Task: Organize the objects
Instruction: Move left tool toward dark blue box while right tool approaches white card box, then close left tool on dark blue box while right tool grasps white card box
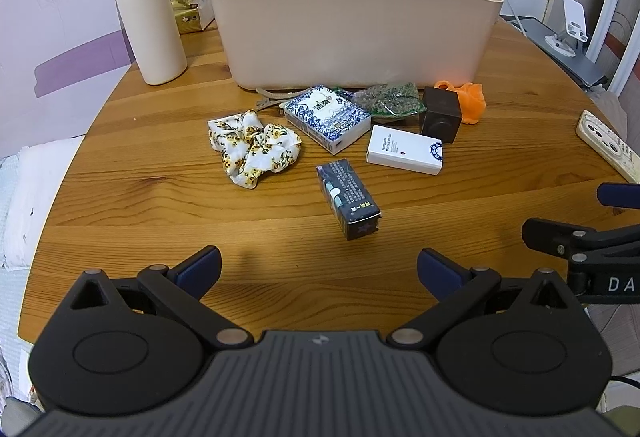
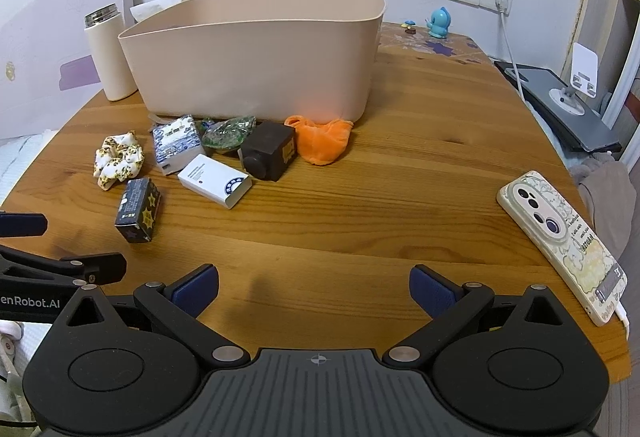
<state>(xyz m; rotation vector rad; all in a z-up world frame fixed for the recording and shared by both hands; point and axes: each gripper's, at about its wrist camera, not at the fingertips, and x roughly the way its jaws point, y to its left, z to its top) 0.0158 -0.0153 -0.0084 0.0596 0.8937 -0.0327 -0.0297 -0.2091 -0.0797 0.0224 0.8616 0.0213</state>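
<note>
Both tongs, left (image 1: pixel 319 269) and right (image 2: pixel 314 287), hover level and wide apart (empty) above the table (image 2: pixel 360 205).

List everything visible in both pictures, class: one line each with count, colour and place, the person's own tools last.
storage bin: 1, beige, back centre of table
bottle: 1, cream, left of bin
scrunchie: 1, white floral, front-left of bin
patterned box: 1, blue-white, before bin
dark box: 1, nearest the grippers
white box: 1, right of patterned box
black cube: 1, before bin
orange cloth: 1, beside cube
phone: 1, table's right edge
left hand-held gripper: 1, black, open
right hand-held gripper: 1, black, open
</note>
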